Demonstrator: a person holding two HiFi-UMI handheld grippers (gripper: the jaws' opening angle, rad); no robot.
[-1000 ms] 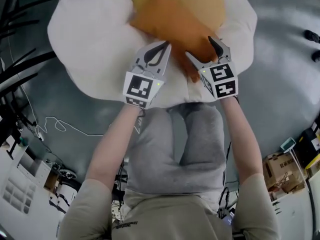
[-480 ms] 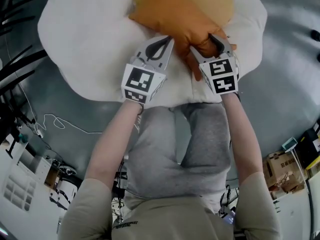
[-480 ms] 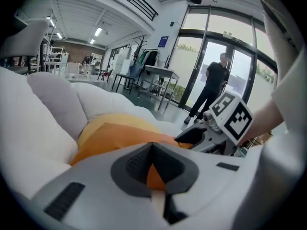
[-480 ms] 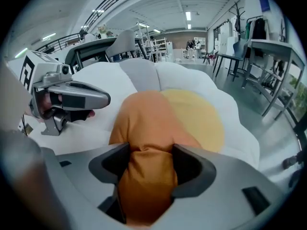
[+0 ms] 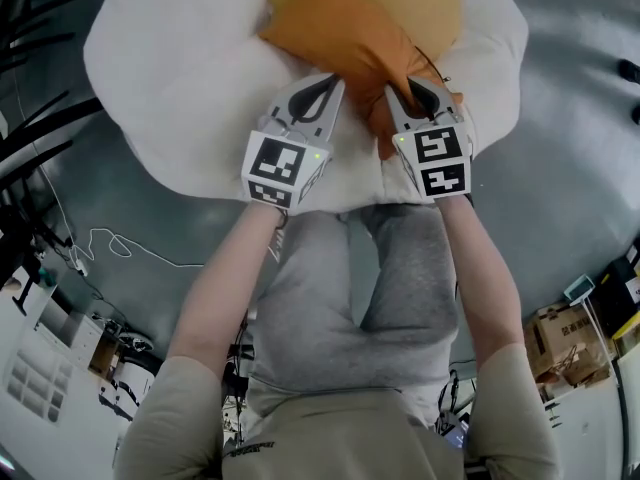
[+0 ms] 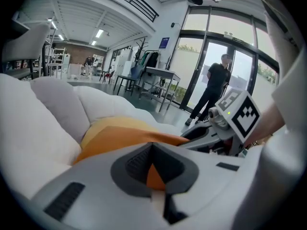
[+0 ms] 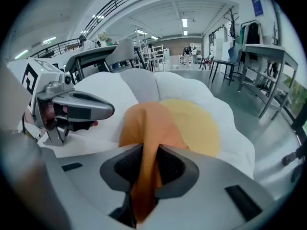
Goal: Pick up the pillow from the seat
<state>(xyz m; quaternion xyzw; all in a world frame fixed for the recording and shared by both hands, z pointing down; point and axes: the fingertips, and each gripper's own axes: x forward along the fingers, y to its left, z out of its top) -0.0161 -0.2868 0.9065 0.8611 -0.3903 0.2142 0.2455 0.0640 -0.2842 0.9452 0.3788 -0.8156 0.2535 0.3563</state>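
Gripping the orange pillow on the white seat

The seat (image 5: 180, 88) is holding the pillow (image 5: 340, 28) at its far middle. The right gripper (image 5: 415, 93) is clamping the pillow's near corner, and the left gripper (image 5: 322, 93), jaws together, is waiting just left of it.

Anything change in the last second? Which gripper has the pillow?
Little moved. The right gripper edged left, toward the left gripper. It is clamped on the near corner of the orange pillow, with fabric running up between its jaws. Unchanged: the left gripper's jaws are together at the pillow's edge, with no clear hold on it, and the pillow still lies on the white seat.
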